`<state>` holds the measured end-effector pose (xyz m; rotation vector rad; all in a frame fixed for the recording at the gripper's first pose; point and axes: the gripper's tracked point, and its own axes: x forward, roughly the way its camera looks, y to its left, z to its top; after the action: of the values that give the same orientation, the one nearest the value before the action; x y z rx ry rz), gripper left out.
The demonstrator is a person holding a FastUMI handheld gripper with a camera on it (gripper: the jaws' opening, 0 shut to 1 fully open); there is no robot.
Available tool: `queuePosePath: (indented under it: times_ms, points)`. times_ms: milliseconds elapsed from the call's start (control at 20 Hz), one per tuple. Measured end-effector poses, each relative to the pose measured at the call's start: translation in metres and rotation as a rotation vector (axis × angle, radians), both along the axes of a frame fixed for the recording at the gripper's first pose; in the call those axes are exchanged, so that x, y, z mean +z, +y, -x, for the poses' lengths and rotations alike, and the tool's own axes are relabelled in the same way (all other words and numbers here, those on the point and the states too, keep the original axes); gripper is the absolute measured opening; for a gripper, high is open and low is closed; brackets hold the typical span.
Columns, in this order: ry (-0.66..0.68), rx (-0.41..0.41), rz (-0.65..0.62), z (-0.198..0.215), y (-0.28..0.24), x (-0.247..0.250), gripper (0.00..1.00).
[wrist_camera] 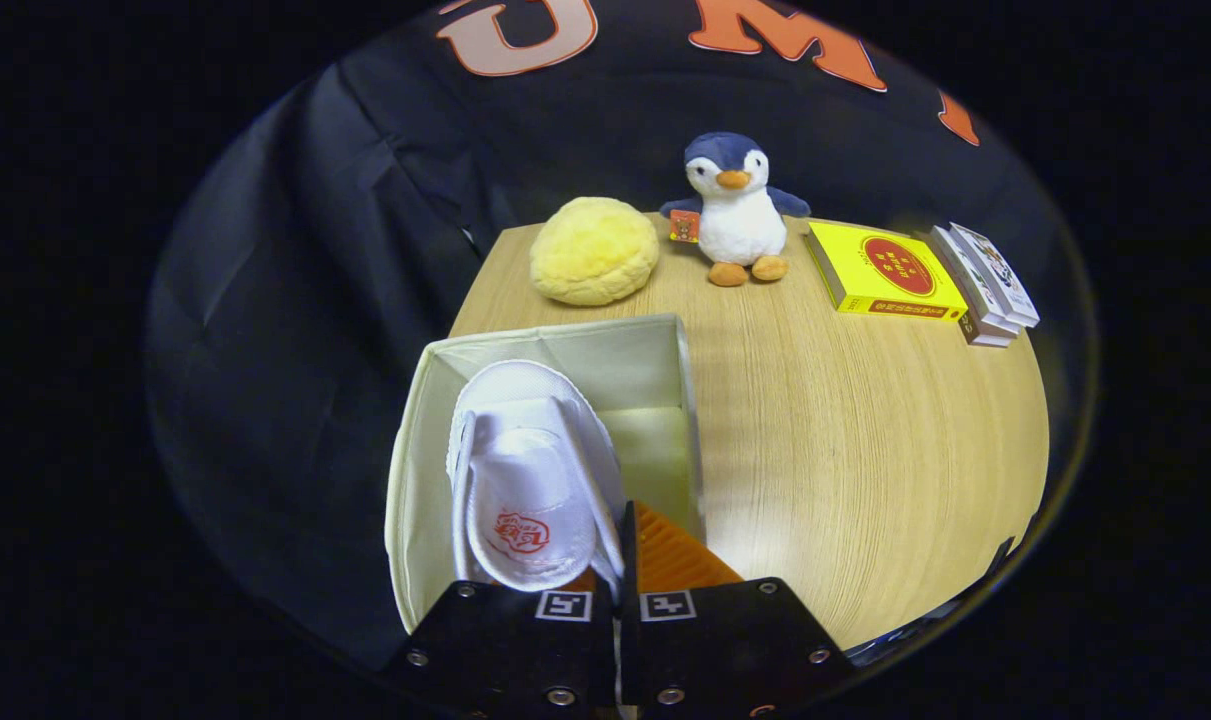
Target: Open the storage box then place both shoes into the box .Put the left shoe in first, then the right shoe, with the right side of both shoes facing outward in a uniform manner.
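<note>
White slipper (530,480) hangs pinched between the gripper's (615,560) closed fingers, above the open fabric storage box (655,345) at the table's (865,440) left edge.

the slipper (530,480) pinched between my gripper (615,570) fingers is white all over, with a small red printed emblem on its toe. the storage box (665,345) it hangs over is a pale cream fabric, a touch greenish-yellow on its inner floor. the table (865,450) is light wood with a fine grain running in long streaks. beyond the box sits a soft butter-yellow plush lump (593,250). the penguin toy (735,208) has a navy-blue head and wings, white face and belly, orange beak and feet, and a small red-orange tag. the book (883,272) is bright yellow with a red oval on its cover. the small boxes (987,285) beside it are white and grey.
</note>
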<state>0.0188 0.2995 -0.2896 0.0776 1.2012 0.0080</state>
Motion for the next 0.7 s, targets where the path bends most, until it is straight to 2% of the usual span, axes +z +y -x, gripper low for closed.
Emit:
queuePosePath:
  times_ms: [100, 350, 500, 600, 700]
  points:
    - [-0.005, -0.022, 0.053, -0.003, -0.006, -0.007, 0.03]
    - [-0.026, -0.104, 0.095, -0.011, -0.009, -0.019, 0.05]
    - [-0.051, -0.143, 0.126, -0.011, -0.01, -0.02, 0.11]
    - [-0.039, -0.137, 0.103, -0.008, -0.005, -0.022, 0.15]
    - [-0.019, -0.145, 0.069, -0.001, -0.002, -0.022, 0.24]
